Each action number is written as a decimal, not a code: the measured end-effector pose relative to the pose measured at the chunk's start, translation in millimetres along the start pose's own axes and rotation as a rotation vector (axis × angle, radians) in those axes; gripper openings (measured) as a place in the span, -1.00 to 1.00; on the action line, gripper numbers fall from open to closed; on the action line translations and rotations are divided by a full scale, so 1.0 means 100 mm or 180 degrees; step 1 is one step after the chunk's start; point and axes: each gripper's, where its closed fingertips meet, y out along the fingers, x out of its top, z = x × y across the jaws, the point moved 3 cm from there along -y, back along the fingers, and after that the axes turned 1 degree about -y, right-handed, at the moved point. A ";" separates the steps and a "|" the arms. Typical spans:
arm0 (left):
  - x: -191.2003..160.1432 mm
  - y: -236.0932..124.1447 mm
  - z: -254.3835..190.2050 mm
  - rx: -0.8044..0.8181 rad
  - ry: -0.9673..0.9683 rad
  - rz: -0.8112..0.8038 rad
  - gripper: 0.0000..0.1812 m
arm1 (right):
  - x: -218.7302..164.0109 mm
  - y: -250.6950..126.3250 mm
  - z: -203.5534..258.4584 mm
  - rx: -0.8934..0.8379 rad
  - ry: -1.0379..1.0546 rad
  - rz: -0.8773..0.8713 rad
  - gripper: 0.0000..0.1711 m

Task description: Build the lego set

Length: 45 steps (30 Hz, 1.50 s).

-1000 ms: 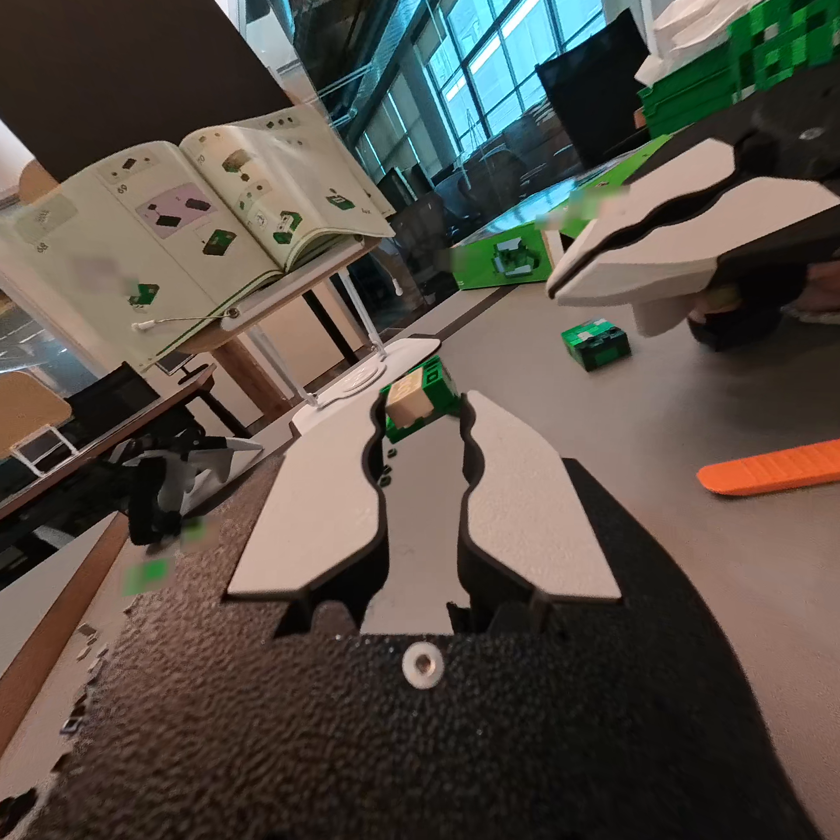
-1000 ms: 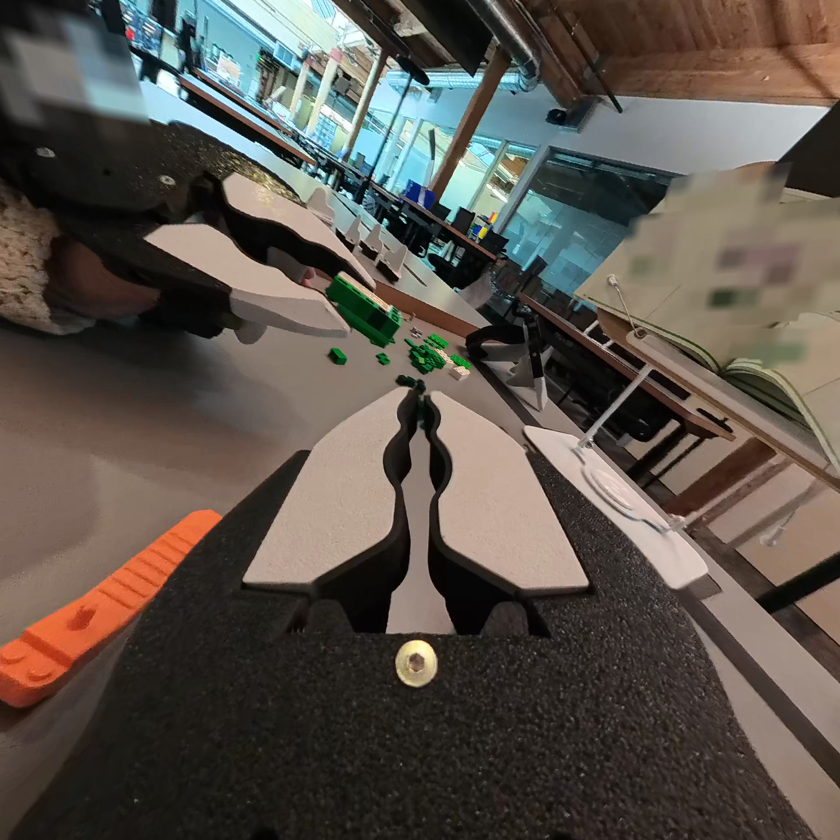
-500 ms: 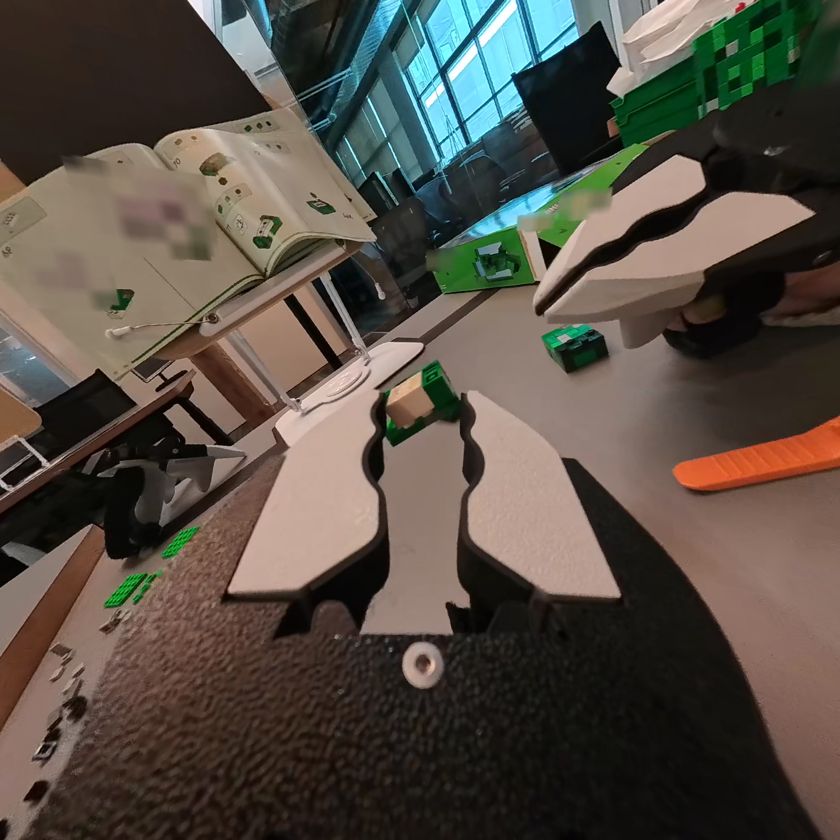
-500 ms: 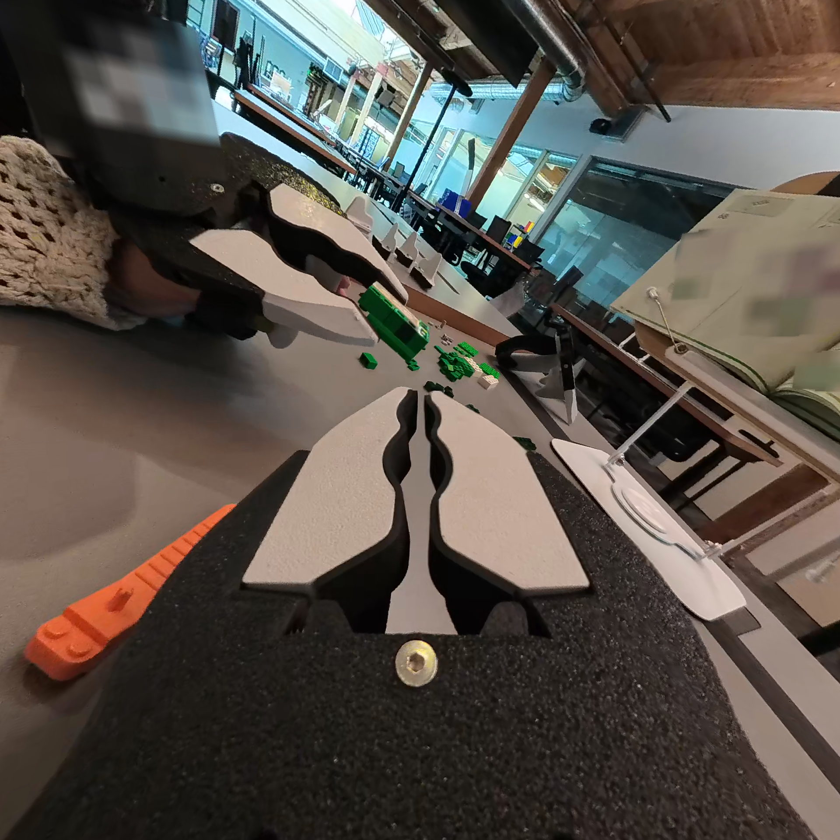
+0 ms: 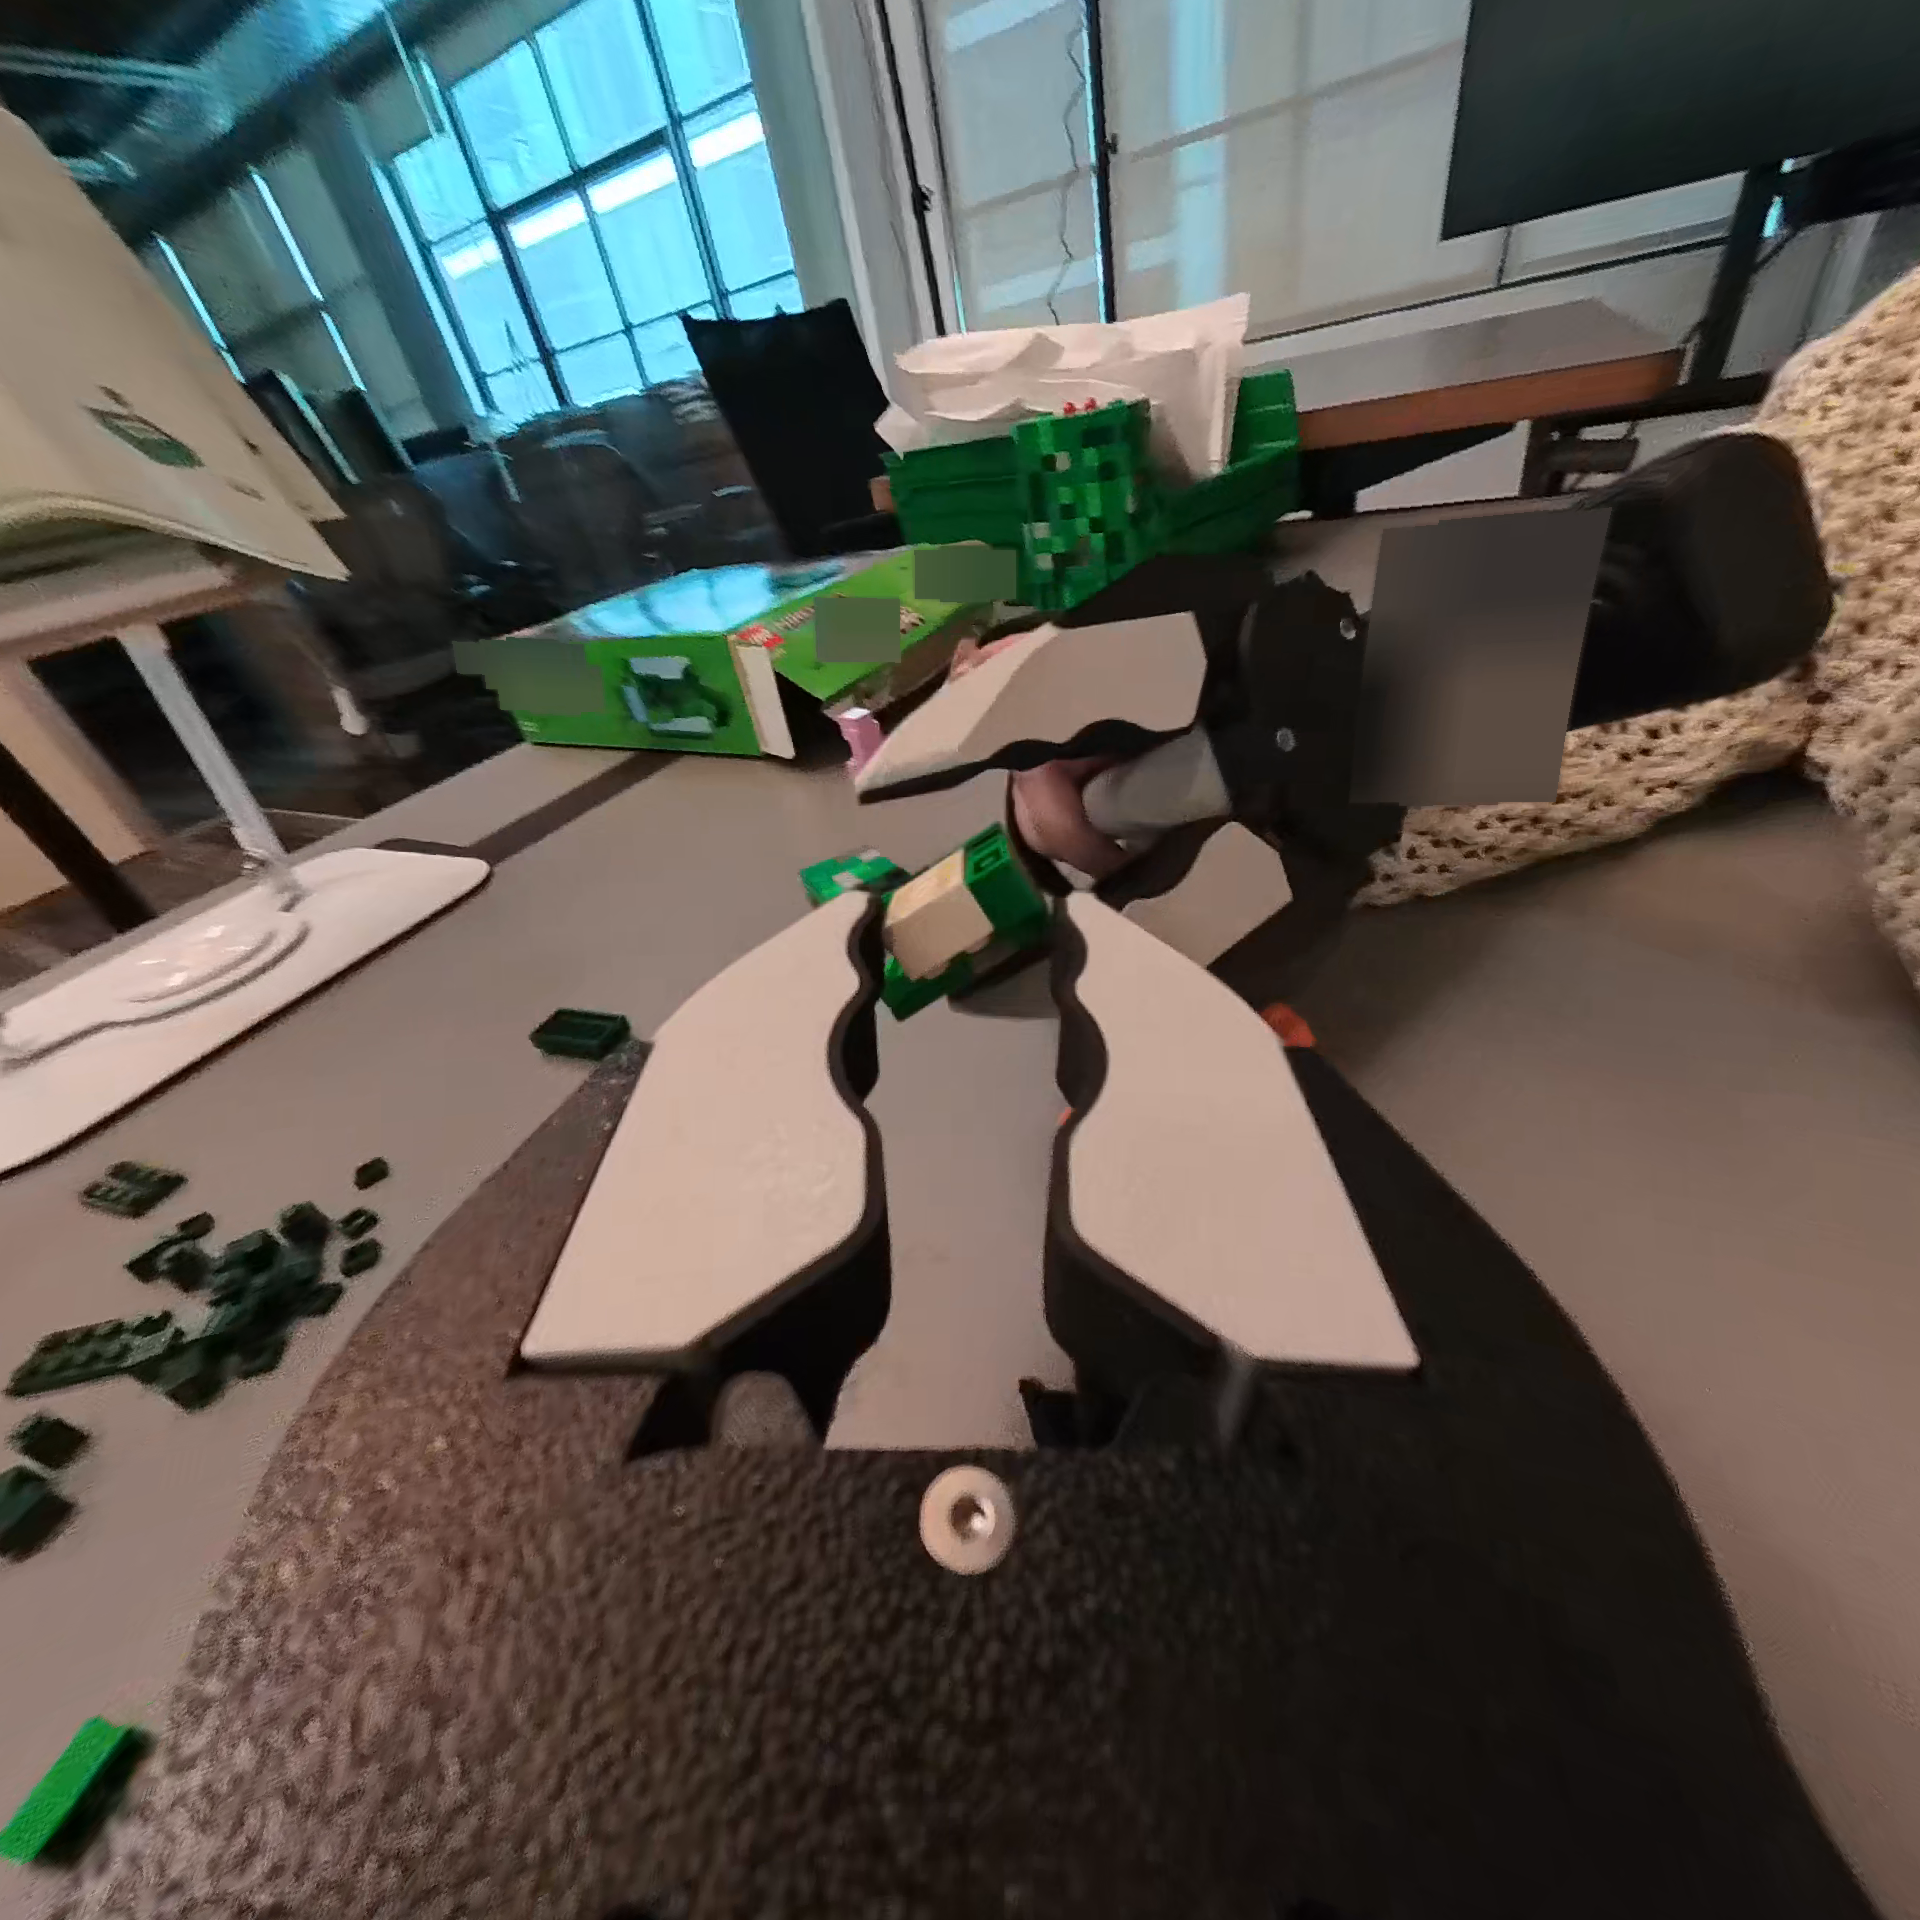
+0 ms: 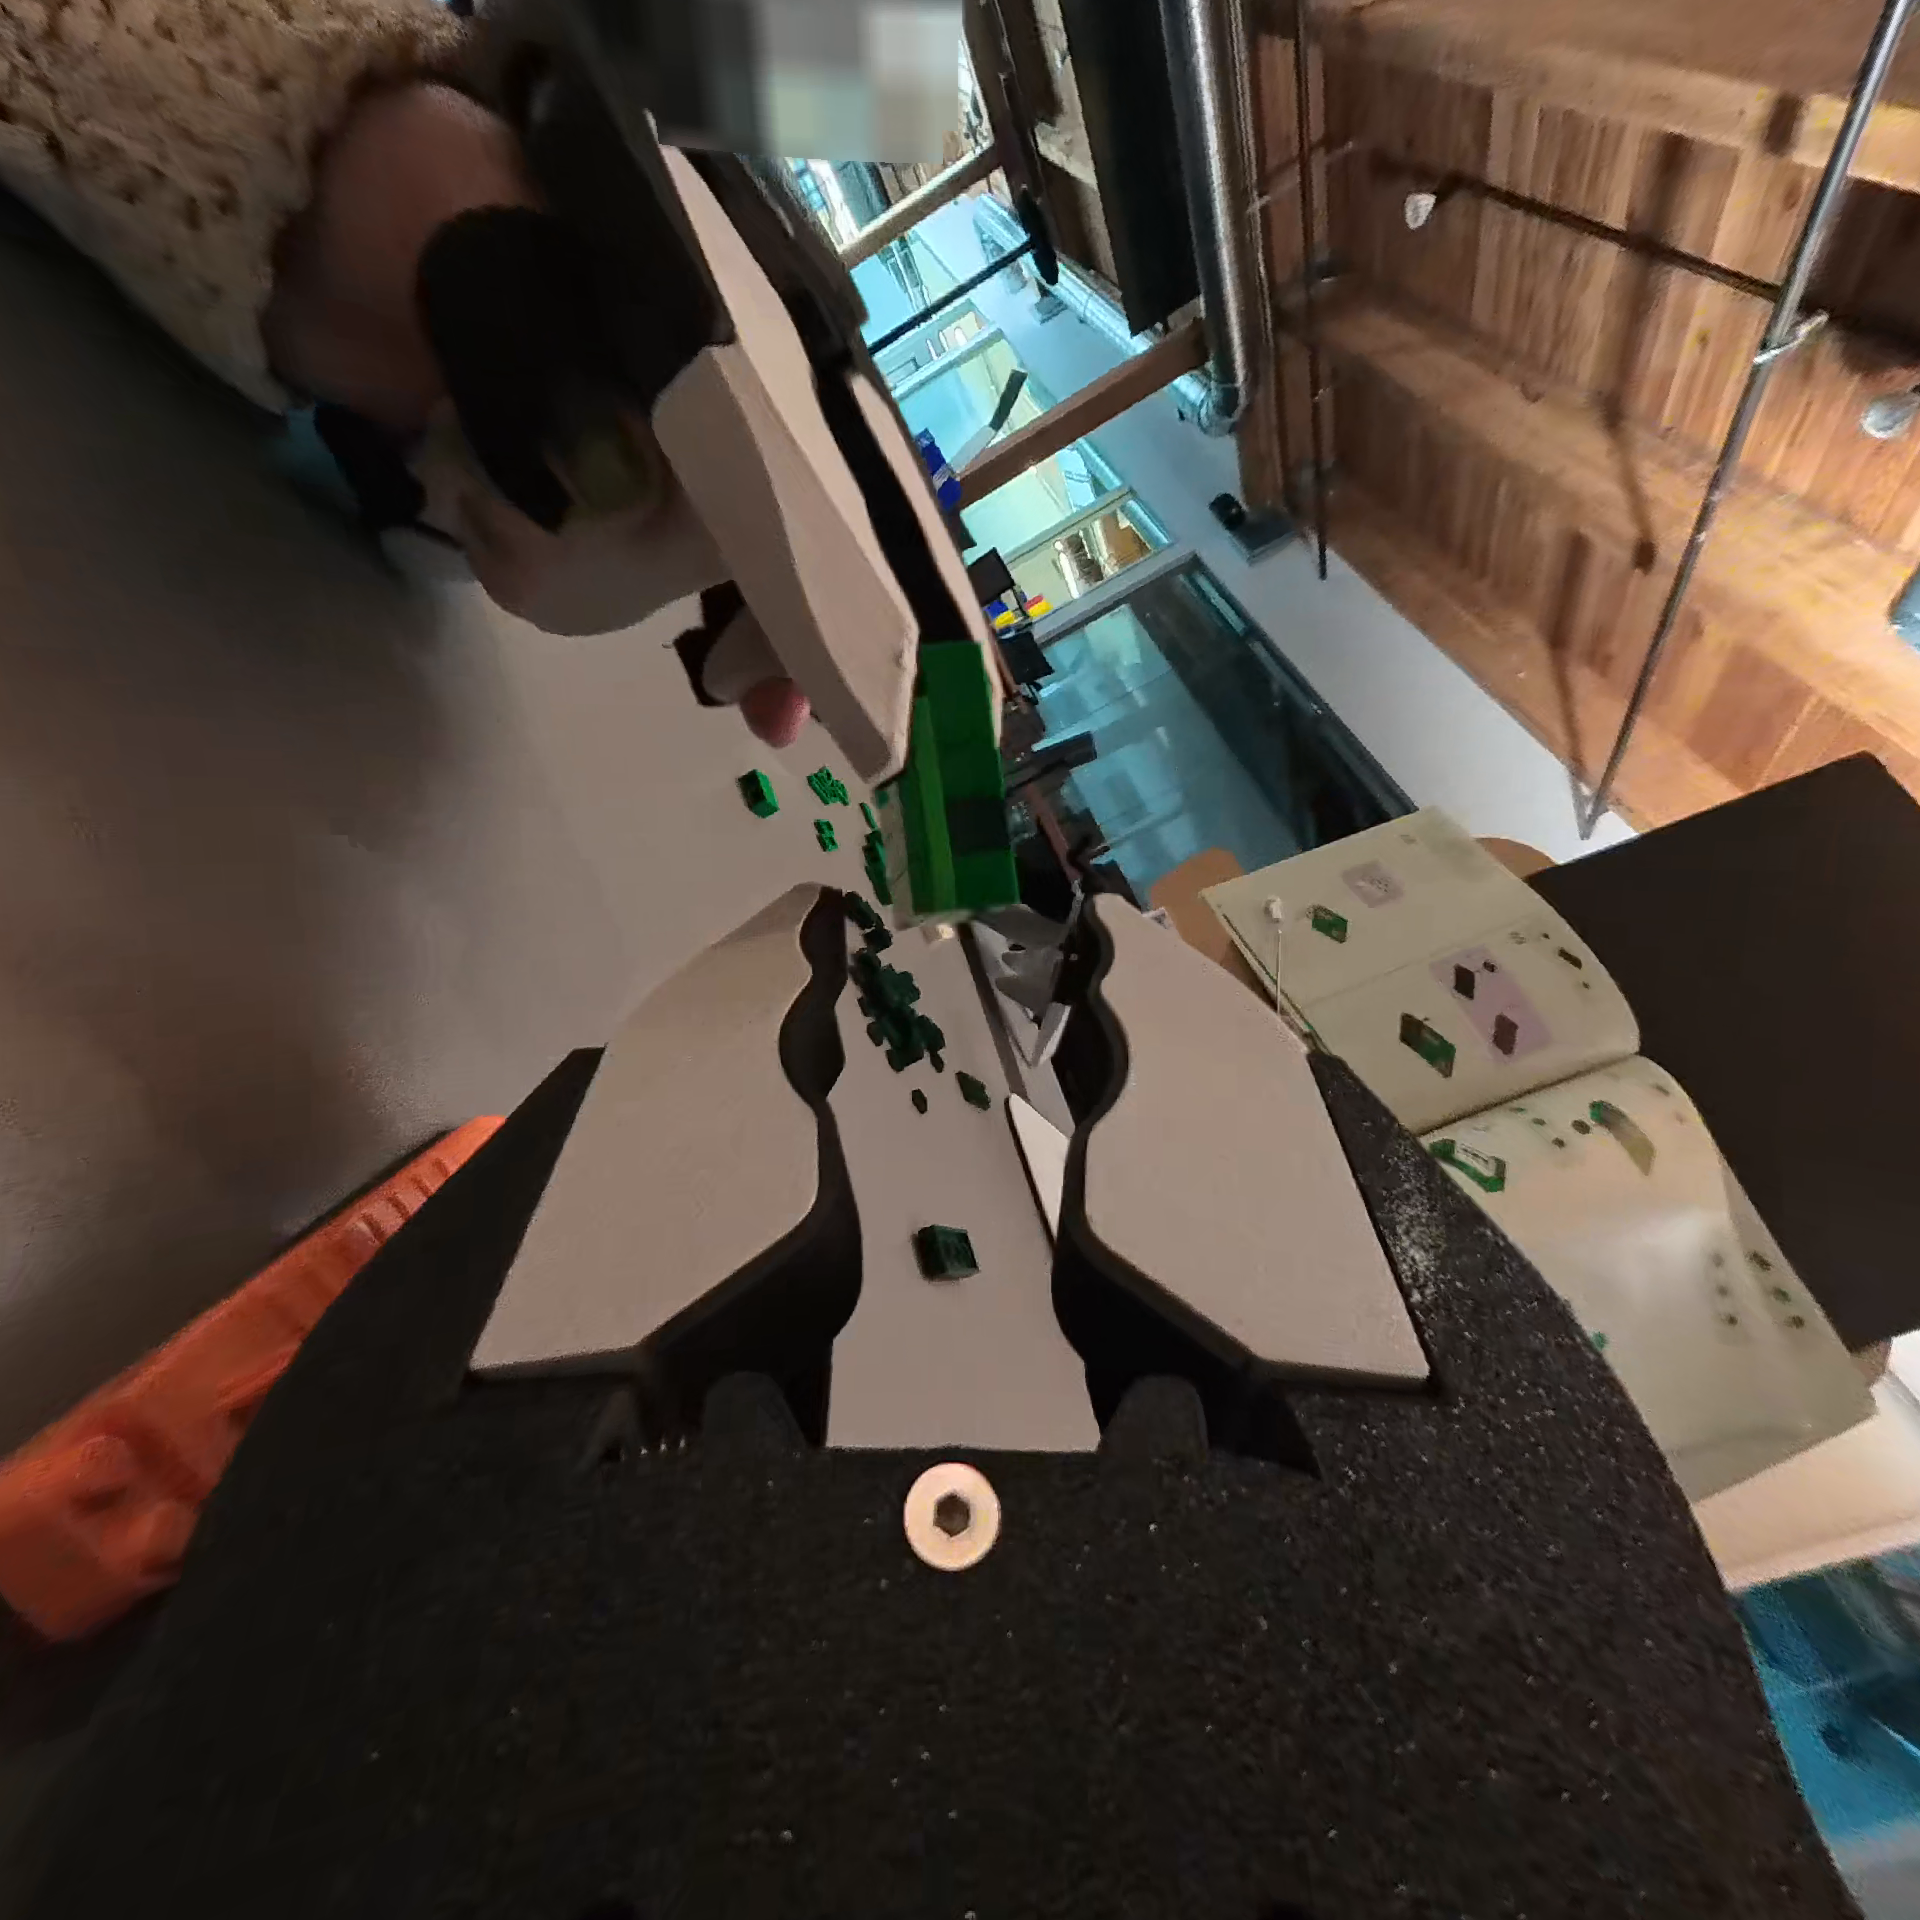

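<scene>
My left gripper (image 5: 961, 916) is shut on a small green and tan lego block (image 5: 966, 940), held above the grey table (image 5: 1558, 1091). My right gripper (image 6: 956, 902) is open and empty, its tips just short of that block (image 6: 945, 800). In the right wrist view the left gripper (image 6: 935, 748) comes down from the upper left with the block at its tips. In the left wrist view the right gripper (image 5: 1039, 821) comes in from the right, jaws apart, close behind the block. A sleeved hand holds each gripper.
Loose dark green pieces (image 5: 208, 1299) lie at the left, also seen in the right wrist view (image 6: 894, 1008). A small green assembly (image 5: 842, 878), an orange brick separator (image 6: 208, 1351), a green box (image 5: 675, 665), a built green model (image 5: 1081, 488), the open instruction booklet (image 6: 1455, 1039) and its white stand base (image 5: 208, 956). Less than 4 cm separates the two grippers' tips.
My right gripper has opened from shut. Both grippers have turned and come together, so the held block now sits right in front of the right gripper's tips.
</scene>
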 end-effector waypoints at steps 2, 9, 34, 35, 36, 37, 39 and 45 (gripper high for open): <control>-0.02 0.02 -0.02 -0.0075 -0.0028 0.0074 -0.66 | 0.04 -0.02 -0.01 -0.0031 -0.0075 -0.0062 -0.59; -0.05 0.05 0.01 0.0044 -0.0003 0.0186 -0.64 | 0.03 0.00 0.04 -0.0021 -0.0401 0.0025 -0.77; 0.03 -0.04 0.06 0.0880 -0.0421 -0.0014 -0.58 | 0.02 -0.05 0.04 -0.0300 -0.0704 0.0264 -0.79; 0.03 -0.03 0.04 0.0845 -0.0395 0.0019 -0.58 | 0.03 -0.06 0.06 -0.0292 -0.0725 0.0250 -0.79; 0.02 -0.01 0.02 0.0793 -0.0385 0.0029 -0.57 | 0.05 -0.06 0.07 -0.0274 -0.0743 0.0224 -0.79; 0.03 -0.01 0.01 0.0721 -0.0393 0.0003 -0.56 | 0.07 -0.07 0.10 -0.0237 -0.0744 0.0176 -0.79; 0.05 0.00 -0.03 0.0548 -0.0445 -0.0063 -0.63 | 0.12 -0.09 0.15 -0.0177 -0.0768 0.0068 -0.78; 0.07 -0.02 -0.05 0.0298 -0.0630 -0.0137 -0.71 | 0.18 -0.10 0.19 -0.0173 -0.0810 -0.0016 -0.78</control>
